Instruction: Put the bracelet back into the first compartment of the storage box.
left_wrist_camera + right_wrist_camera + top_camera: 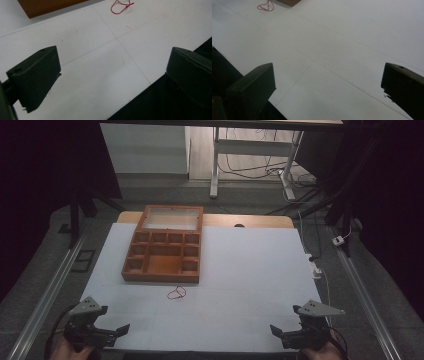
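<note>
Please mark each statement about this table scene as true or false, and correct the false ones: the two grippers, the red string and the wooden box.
1. The left gripper has its jaws wide apart with nothing between them. True.
2. The red string lies inside a compartment of the wooden box. False: it lies on the white table top, just in front of the box's near wall.
3. The right gripper is closed on the string. False: its jaws stand open and empty, far from the string, near the table's front edge.
4. The box's lid is open, standing at the far side. True.
5. The box compartments visible from the high view look empty. True.
</note>
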